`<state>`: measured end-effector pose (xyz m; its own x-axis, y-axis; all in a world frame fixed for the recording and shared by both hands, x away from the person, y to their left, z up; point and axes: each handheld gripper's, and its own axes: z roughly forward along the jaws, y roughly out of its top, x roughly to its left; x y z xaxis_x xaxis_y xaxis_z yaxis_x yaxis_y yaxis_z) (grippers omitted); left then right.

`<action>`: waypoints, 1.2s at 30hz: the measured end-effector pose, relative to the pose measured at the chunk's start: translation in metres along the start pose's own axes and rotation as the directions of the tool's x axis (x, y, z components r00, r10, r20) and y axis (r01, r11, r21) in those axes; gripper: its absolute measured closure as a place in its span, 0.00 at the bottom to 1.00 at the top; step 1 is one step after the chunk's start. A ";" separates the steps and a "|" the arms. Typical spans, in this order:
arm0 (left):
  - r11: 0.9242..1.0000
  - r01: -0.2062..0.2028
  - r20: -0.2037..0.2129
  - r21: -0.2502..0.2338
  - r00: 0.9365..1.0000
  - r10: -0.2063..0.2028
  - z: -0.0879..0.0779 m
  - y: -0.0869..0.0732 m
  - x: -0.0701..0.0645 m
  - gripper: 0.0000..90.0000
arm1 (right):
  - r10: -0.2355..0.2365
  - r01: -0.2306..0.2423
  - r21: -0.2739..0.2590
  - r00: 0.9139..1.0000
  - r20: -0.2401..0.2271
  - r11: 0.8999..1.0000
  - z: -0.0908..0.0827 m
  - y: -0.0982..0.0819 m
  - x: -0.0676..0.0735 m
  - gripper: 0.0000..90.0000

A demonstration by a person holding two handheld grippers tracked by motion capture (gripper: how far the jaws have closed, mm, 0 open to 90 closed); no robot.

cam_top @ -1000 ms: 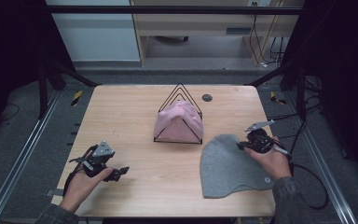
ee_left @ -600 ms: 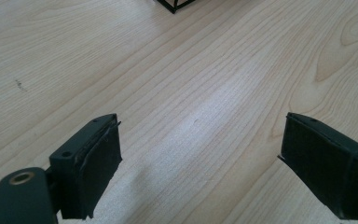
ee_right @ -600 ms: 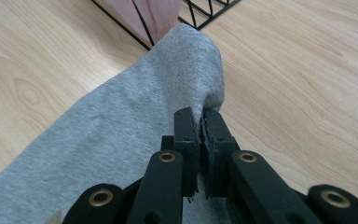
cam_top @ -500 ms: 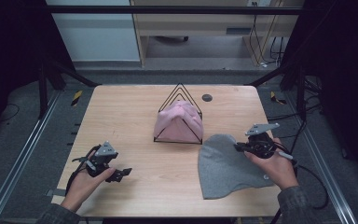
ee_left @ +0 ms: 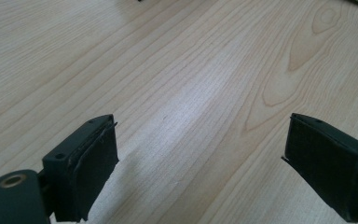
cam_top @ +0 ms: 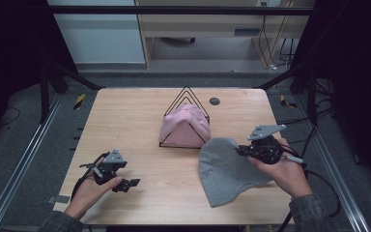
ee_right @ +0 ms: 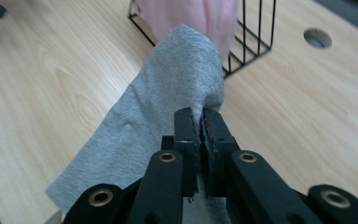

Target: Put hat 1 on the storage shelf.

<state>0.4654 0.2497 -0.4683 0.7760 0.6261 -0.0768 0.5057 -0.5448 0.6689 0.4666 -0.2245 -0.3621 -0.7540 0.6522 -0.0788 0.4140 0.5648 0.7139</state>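
A grey knit hat lies on the right half of the wooden table, its right edge lifted. My right gripper is shut on that edge; in the right gripper view the two jaws pinch the grey hat between the pads at my right gripper. A pink hat sits inside a black wire rack at the table's middle, also seen as the pink hat behind the grey one. My left gripper rests near the front left, open, with bare wood between my left gripper jaws.
A round cable hole lies in the table behind the rack, and shows as the hole at upper right. Dark frame struts flank both sides. Metal rails run along the floor left and right.
My right gripper has risen and shifted slightly left, lifting the grey hat's edge so the fabric drapes toward the rack. The left hand has stayed in place.
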 end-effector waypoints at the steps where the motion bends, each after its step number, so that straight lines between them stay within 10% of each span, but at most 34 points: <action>1: 1.000 -0.004 0.000 0.006 1.000 0.004 0.001 0.000 0.000 0.10 | -0.009 0.009 -0.004 1.000 -0.002 1.000 -0.002 0.003 0.002 0.96; 36: 0.999 -0.026 -0.001 0.025 1.000 0.026 0.001 -0.001 -0.003 0.10 | -0.121 0.117 -0.111 0.992 -0.030 0.987 -0.012 0.059 0.036 0.96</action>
<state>0.4631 0.2478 -0.4694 0.7881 0.6127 -0.0585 0.4948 -0.5742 0.6523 0.4578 -0.1736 -0.3144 -0.8135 0.5634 -0.1440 0.2633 0.5777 0.7726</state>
